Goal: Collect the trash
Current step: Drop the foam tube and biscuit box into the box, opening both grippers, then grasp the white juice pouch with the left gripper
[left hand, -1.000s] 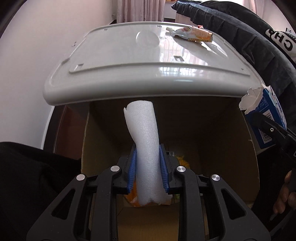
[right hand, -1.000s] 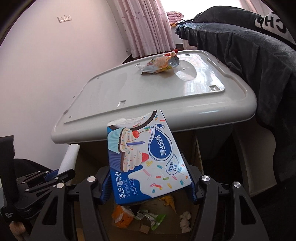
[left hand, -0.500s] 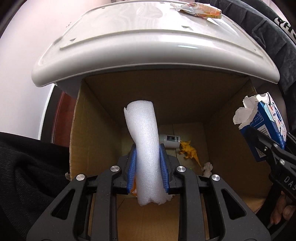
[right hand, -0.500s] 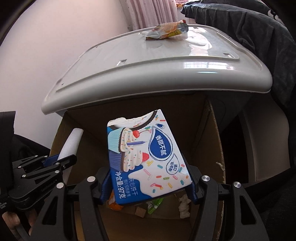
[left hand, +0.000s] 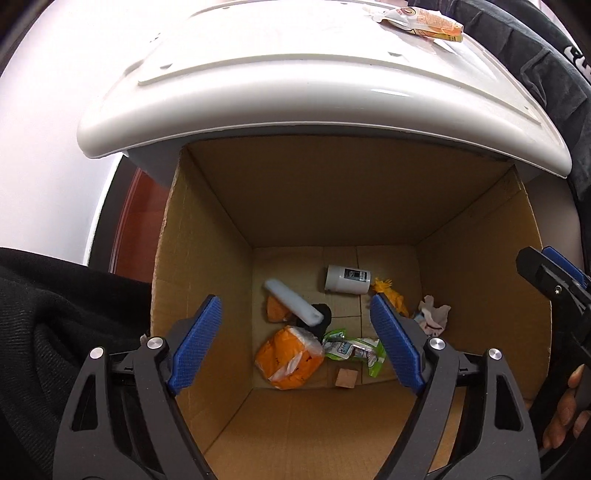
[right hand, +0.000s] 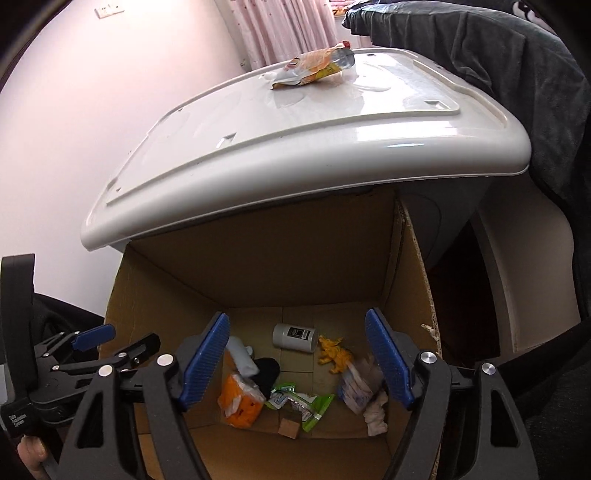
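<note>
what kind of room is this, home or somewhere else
Most likely a room in a home: pink curtains by a window, a wall socket, dark clothing draped beside a white plastic lid, and a cardboard box of household trash.

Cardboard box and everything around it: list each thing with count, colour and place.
cardboard box: one, brown, open, under the table edge
foam roll: one, white, box floor, left
cylinder can: one, white, box floor, far side
orange bag: one, orange, box floor, near side
green wrapper: one, green, beside the bag
wooden block: one, tan, near wall
snack packet: one, orange, on the table top
table: one, white
left tool: one, black with blue pads, open, empty
right tool: one, same, open, empty
</note>
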